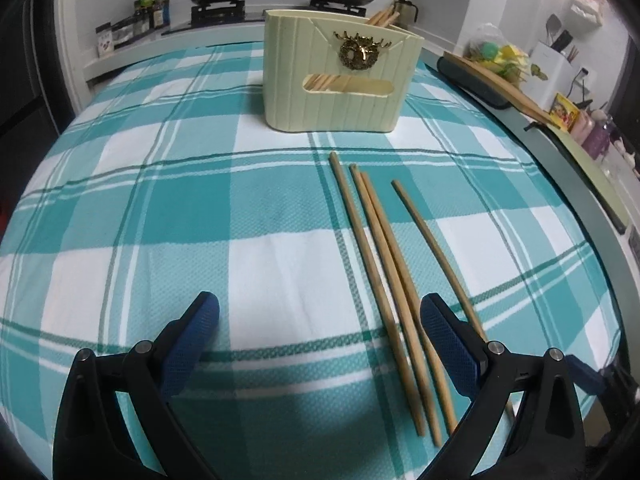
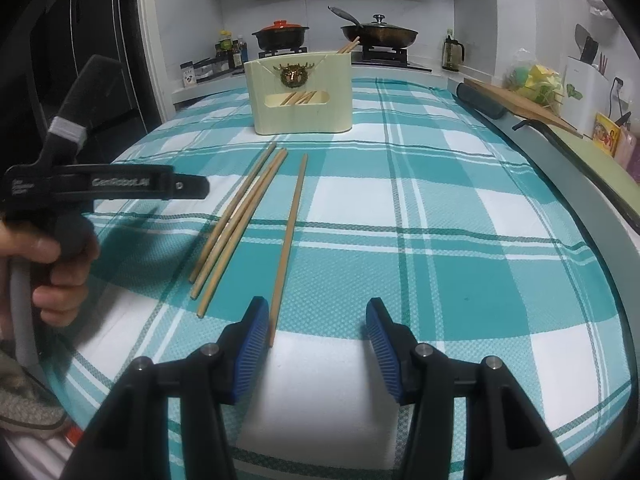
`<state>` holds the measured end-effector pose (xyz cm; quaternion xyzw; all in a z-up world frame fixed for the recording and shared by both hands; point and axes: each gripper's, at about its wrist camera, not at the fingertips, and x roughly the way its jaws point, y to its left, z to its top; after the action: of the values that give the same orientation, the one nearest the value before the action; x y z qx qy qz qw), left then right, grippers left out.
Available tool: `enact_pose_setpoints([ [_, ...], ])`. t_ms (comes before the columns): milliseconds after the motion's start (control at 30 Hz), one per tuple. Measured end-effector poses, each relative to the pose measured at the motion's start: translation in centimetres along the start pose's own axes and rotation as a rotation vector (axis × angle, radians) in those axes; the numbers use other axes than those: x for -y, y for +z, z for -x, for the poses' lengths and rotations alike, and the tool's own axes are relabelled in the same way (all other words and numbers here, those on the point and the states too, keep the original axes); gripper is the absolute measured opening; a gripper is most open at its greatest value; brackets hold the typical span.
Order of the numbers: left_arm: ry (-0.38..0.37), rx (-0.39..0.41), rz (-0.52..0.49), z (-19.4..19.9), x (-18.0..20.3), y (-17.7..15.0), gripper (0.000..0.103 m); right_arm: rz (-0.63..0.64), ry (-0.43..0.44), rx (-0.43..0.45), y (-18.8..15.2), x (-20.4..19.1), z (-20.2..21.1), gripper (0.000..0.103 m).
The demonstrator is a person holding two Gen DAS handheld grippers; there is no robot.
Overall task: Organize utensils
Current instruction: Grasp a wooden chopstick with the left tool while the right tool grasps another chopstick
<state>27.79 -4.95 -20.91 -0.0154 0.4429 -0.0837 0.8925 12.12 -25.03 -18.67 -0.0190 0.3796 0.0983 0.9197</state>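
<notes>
Several wooden chopsticks [image 1: 380, 280] lie loose on the teal checked tablecloth [image 1: 160, 200], pointing toward a cream utensil holder [image 1: 340, 80] with a gold ornament that has more chopsticks inside. My left gripper [image 1: 320, 320] is open and empty; its right finger sits over the near ends of the chopsticks. In the right wrist view the chopsticks [image 2: 240, 216] lie left of center, one single chopstick [image 2: 290, 236] ending by the left finger of my right gripper [image 2: 318, 320], which is open and empty. The holder [image 2: 300, 96] stands beyond. The hand-held left gripper body [image 2: 92, 188] shows at left.
A stove with a red-lidded pot [image 2: 280, 34] and a lidded pan [image 2: 378, 34] stands behind the table. Bottles [image 2: 230, 50] stand at back left. A cutting board [image 2: 524, 104], bags and a knife block [image 2: 588, 76] line the counter on the right.
</notes>
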Motion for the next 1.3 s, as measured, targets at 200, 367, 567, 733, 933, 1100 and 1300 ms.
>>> enact_pose_setpoints([
  [200, 0.096, -0.033, -0.044, -3.1, 0.5, 0.9, 0.101, -0.017, -0.005, -0.013, -0.2, 0.8, -0.2, 0.052],
  [367, 0.115, -0.035, -0.064, -3.6, 0.3, 0.2, 0.101, -0.023, -0.002, -0.017, 0.5, 0.8, -0.5, 0.052],
  [567, 0.058, -0.017, -0.103, -2.6, 0.9, -0.2, 0.068, 0.049, 0.012, -0.089, 2.5, -0.7, -2.8, 0.052],
  [733, 0.047, 0.007, -0.147, -1.7, 2.1, -0.9, 0.014, 0.116, 0.021, -0.142, 4.0, -2.2, -6.5, 0.049],
  [933, 0.041, 0.003, -0.083, 0.0, 0.0, -2.5, 0.004, 0.104, -0.021, -0.109, 4.2, -2.0, -6.6, 0.006],
  [1100, 0.021, -0.030, -0.031, 2.4, -2.7, -5.3, 0.005, 0.070, -0.059, -0.124, 2.8, -0.1, -4.9, 0.006],
  [1300, -0.033, -0.064, -0.012, 4.1, -3.7, -6.7, 0.046, 0.038, -0.060, -0.169, 1.5, 1.1, -2.8, 0.011],
])
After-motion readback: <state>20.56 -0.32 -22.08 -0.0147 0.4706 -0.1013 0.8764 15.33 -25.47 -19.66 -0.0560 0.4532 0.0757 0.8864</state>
